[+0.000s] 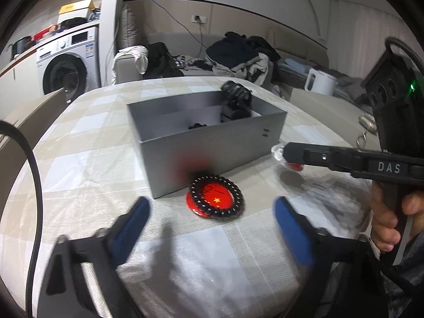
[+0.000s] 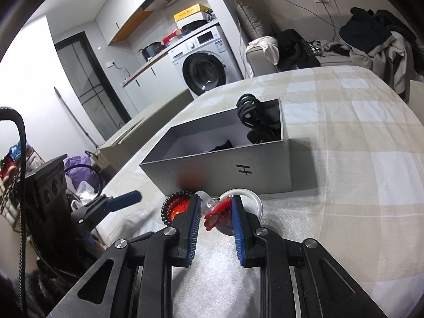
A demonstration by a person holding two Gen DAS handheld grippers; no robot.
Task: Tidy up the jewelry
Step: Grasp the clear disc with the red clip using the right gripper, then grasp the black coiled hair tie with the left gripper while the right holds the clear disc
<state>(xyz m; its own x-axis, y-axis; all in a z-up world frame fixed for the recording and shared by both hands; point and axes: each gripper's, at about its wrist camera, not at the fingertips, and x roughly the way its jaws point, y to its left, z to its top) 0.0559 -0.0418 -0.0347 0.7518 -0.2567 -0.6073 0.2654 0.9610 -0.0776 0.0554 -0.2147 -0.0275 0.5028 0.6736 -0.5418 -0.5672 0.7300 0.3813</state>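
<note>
Starting at the left, our left gripper (image 1: 212, 220) hangs just above the checked tablecloth (image 1: 87, 164) with its blue fingers (image 1: 132, 228) spread wide and nothing between them. Straight ahead of it lies a red round badge (image 1: 212, 201) with a ring of dark beads (image 1: 239, 198) resting on top, both just in front of the grey box (image 1: 206, 143) and touching or nearly touching its near wall. These two are still out on the table, so we judge they are yet to be put away.

In the middle stands the box itself, open at the top. Inside it we can see a black hair claw (image 2: 250, 114) leaning in the far corner and another small dark piece (image 2: 222, 145) on the floor of the box, so part of the sorting looks done.

Further right, our right gripper (image 2: 216, 212) is closed on a small clear and red trinket (image 2: 218, 210), pinched between its blue pads and lifted a little off the cloth, just before the box front. A clear ring (image 2: 251, 198) shows behind it; we cannot tell whether it belongs to the trinket. Dropping this piece into the box looks like the step in hand.
</note>
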